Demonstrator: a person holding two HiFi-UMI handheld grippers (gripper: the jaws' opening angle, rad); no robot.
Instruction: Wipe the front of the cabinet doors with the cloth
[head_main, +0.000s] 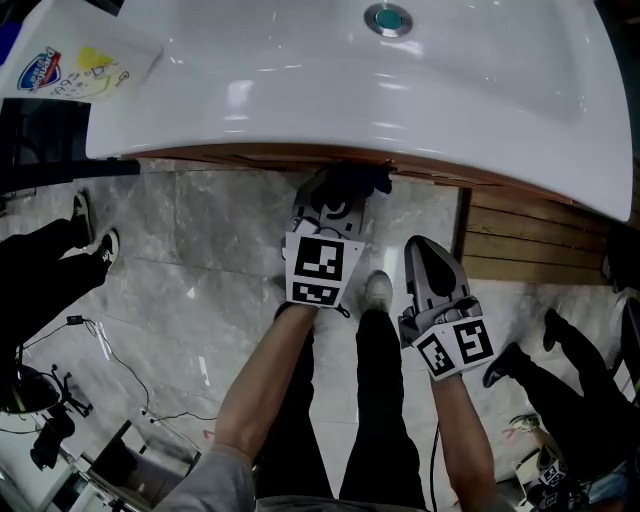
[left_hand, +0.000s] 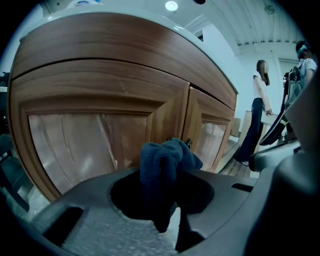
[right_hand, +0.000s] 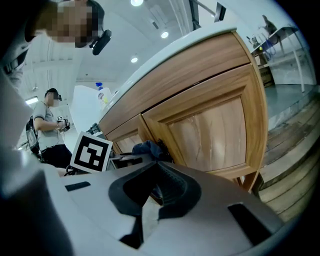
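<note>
A person stands at a white sink set over a wooden cabinet, a two-jaw tool in each hand, feet on a grey marble floor. The left gripper reaches in under the sink's rim at 12 o'clock from the person's legs, its jaws clamped on a bunched dark blue cloth. In the left gripper view that gripper holds the cloth up in front of the seam where the left door and the right door meet; whether the cloth presses on the wood cannot be told. The right gripper hangs back at 4 o'clock from the left one, clear of the cabinet. In the right gripper view its jaws are closed tip to tip with nothing between them, a panelled door ahead at 1 o'clock and the cloth showing just beyond at 11 o'clock. Bystanders stand off to the cabinet's side.
</note>
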